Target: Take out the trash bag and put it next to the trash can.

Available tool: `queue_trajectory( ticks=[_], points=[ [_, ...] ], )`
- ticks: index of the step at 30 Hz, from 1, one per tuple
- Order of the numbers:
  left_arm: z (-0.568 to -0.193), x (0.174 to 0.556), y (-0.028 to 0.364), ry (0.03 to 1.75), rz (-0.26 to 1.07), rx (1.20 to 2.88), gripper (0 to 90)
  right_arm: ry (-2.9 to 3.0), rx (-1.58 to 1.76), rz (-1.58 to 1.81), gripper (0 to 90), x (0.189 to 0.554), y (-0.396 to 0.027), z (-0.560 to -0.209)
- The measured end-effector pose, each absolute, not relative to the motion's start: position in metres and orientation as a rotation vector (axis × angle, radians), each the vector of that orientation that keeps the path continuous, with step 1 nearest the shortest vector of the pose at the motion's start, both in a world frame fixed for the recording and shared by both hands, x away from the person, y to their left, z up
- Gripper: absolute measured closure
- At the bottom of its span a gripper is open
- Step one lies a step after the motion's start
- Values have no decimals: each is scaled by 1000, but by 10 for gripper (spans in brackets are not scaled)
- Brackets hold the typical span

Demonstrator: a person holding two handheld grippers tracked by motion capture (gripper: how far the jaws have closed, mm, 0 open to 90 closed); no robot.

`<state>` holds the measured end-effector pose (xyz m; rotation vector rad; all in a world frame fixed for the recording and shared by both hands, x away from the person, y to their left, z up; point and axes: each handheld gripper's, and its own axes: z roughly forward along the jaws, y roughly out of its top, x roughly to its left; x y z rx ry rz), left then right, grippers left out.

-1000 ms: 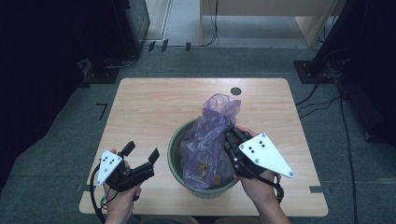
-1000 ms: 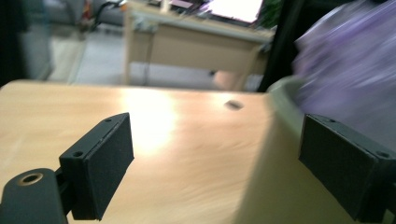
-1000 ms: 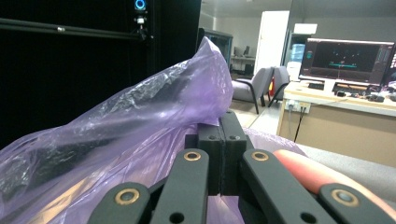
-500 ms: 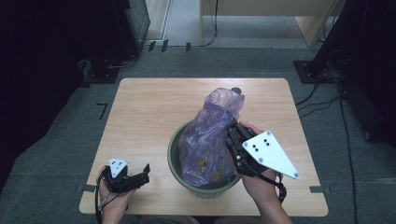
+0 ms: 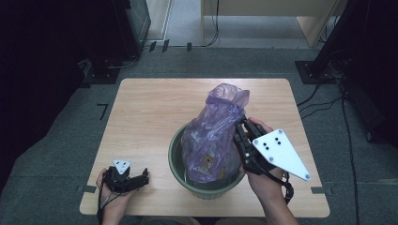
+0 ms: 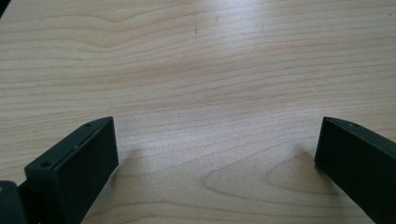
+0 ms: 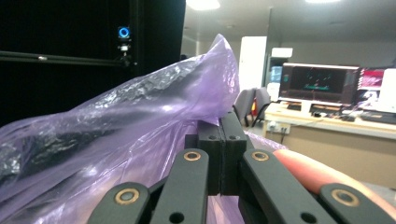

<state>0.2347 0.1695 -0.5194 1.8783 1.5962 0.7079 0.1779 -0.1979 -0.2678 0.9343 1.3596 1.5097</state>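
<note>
1. Table point(image 5: 150, 112): its left half and far edge lie bare, open for passage.
2. Green bin point(image 5: 176, 157) with the tall purple bag point(image 5: 216, 126) blocks the near centre.
3. Right tool point(image 5: 241, 136), jaws closed, presses against the bag.
4. Left tool point(image 5: 141, 177) rests near the front-left corner, jaws wide over bare wood.

The bin point(image 5: 206, 183) stands on the bench point(image 5: 150, 117) between the two tools, the bag point(image 5: 213, 136) standing in it. The right tool point(image 5: 240, 127) is just right of the bag, touching its side. The left tool point(image 5: 141, 177) sits well left of the bin, low over the bench's near edge.
</note>
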Motion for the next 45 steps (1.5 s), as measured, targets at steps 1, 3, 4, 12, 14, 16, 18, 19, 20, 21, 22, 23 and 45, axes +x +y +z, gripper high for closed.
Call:
queue_trajectory(
  ticks=[1,3,4,12,14,16,18,19,20,21,22,23,45],
  points=[
    [-519,235,170,1601,701,1874,0,1351,934,1505,900,178,-199,-267],
    [-520,236,171,1613,683,1865,0,1333,931,1497,900,178,-201,-265],
    [-520,236,171,1617,679,1862,0,1324,932,1495,900,178,-202,-264],
    [-520,238,170,1622,679,1857,0,1256,936,1491,900,177,-214,-252],
    [-520,238,170,1622,679,1857,0,1246,931,1475,900,177,-218,-248],
    [-520,238,170,1622,680,1857,0,1240,928,1460,900,178,-222,-246],
    [-520,238,170,1622,679,1857,0,1224,933,1448,900,178,-226,-244],
    [-520,238,170,1621,679,1858,0,1214,933,1439,900,177,-228,-243],
    [-520,238,170,1622,680,1857,0,1203,932,1434,900,177,-231,-242],
    [-520,238,170,1622,679,1858,0,1192,933,1429,900,177,-234,-241],
    [-520,238,170,1622,680,1857,0,1178,934,1423,900,176,-236,-240],
    [-520,238,170,1621,679,1859,0,1163,934,1418,900,176,-239,-239],
    [-520,238,170,1623,680,1858,0,924,960,1279,900,166,-295,-220]
  ],
)
